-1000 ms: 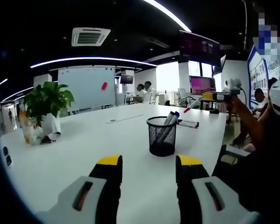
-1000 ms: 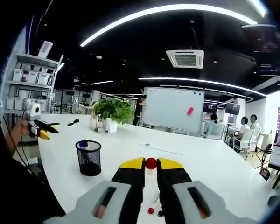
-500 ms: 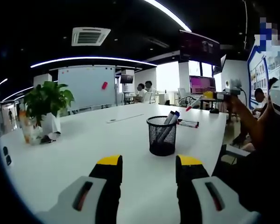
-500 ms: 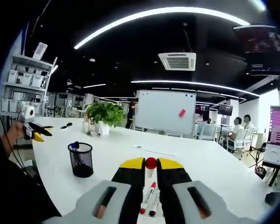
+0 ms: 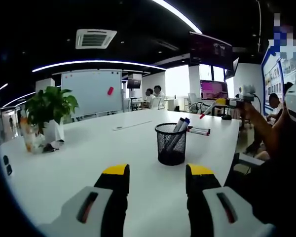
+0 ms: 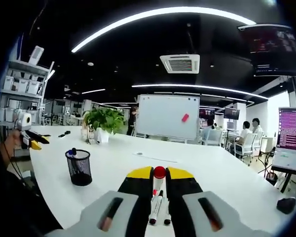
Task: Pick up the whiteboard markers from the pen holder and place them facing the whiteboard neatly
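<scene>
A black mesh pen holder [image 5: 171, 143] stands on the white table [image 5: 89, 163] ahead of my left gripper [image 5: 158, 170], which is open and holds nothing. Several markers [image 5: 180, 126] lean inside the holder. Two more markers [image 5: 200, 131] lie on the table behind it. At the right, a hand holds my right gripper [image 5: 222, 102] in the air with a red-capped marker [image 5: 205, 111] pointing out of it. My right gripper [image 6: 159, 174] is shut on that red-capped marker [image 6: 159, 172], above two laid markers [image 6: 154, 210]. The whiteboard [image 6: 167, 117] stands straight ahead, the pen holder [image 6: 79, 167] at left.
A potted plant [image 5: 49, 106] and a small bottle [image 5: 28, 138] stand at the table's far left. People sit at desks beyond the table [image 5: 153, 96]. A lit monitor [image 6: 292, 143] and a dark mouse [image 6: 284, 205] are at the right. My left gripper [image 6: 28, 138] shows far left.
The right gripper, with the marker in it, has moved over the two laid markers, which now show beneath its jaws; the pen holder has slid left in its view. The left gripper has stayed still.
</scene>
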### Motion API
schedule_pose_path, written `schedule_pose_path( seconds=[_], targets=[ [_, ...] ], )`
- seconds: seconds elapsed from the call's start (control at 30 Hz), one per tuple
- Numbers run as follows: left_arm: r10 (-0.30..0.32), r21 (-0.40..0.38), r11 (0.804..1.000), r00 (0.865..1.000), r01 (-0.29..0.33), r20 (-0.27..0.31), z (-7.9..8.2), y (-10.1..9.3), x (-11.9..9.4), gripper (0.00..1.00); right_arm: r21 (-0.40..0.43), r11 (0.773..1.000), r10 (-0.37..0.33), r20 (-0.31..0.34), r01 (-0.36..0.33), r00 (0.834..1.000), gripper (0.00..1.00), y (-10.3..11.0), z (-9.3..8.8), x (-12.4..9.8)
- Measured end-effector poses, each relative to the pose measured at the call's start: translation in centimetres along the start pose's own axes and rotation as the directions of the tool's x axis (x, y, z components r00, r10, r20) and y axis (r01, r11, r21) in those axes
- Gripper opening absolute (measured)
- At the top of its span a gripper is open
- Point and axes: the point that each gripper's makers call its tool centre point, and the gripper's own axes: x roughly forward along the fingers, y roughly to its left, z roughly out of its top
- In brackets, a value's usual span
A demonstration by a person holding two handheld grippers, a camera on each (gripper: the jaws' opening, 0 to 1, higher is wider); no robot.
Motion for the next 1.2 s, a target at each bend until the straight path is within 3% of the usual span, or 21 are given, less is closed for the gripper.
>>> schedule_pose_path(
  seconds=[1.2],
  targets=[
    [-0.001, 0.003, 1.0, 1.0, 0.001, -0.001, 0.1, -0.2, 0.1, 0.47, -0.013, 0.997, -0.08, 0.026, 0.08, 0.996, 0.13, -3.2, -0.6, -1.1]
  ],
)
